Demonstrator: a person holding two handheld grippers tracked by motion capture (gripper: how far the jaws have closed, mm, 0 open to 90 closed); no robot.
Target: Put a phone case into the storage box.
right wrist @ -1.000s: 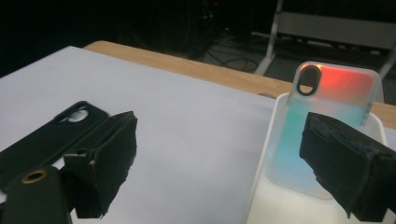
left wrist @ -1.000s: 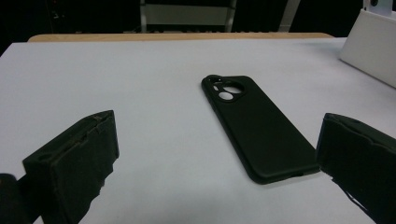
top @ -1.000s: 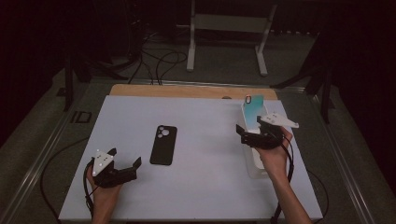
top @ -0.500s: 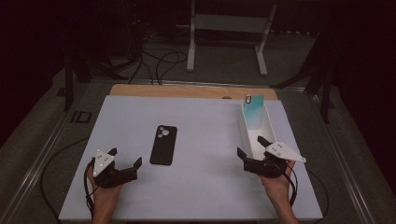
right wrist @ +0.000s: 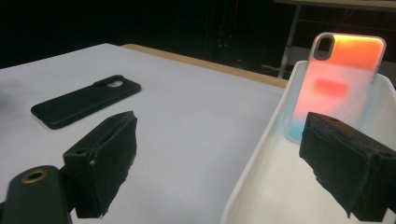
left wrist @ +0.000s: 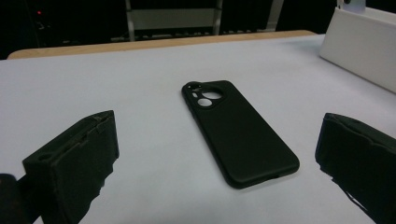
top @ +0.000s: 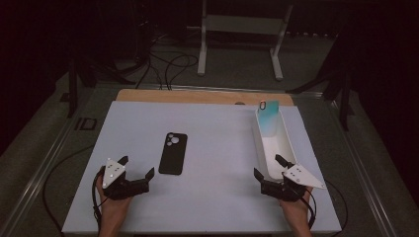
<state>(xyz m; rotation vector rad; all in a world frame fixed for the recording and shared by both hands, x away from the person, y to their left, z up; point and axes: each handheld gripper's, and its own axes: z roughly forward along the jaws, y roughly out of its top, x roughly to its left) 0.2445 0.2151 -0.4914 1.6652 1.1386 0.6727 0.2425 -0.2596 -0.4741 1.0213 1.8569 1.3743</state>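
While I hold both grippers low at the near edge, the wide pale grey tabletop (top: 217, 148) has bare surface on nearly every side, so there is plenty of room to move. Its back edge is a strip of bare wood, and dark floor with cables lies beyond.

Next in size is the long white plastic bin (top: 284, 148), set lengthwise along the right side, its near end just beside my right gripper (top: 271, 174). A teal-backed phone case with a clear rim (top: 269, 117) leans upright against the bin's far wall; through the right gripper view it glows orange-pink (right wrist: 343, 79). I judge that part done: one case is already binned.

Left to do is the matte black phone case with round camera cutouts (top: 173, 153), lying flat, back up, mid-tabletop, well apart from the bin. It sits just ahead of my left gripper (top: 136, 168), nearly centred between the fingers (left wrist: 77, 158) in the left gripper view.

Left fingers are spread wide, holding nothing. Right fingers (right wrist: 105, 154) are spread too, empty, one over bare tabletop, one over the bin's interior.

I judge the black case goes next: reach forward, pinch its long edges, then carry it right over open surface. Watch the bin's near wall and rim on the way in.
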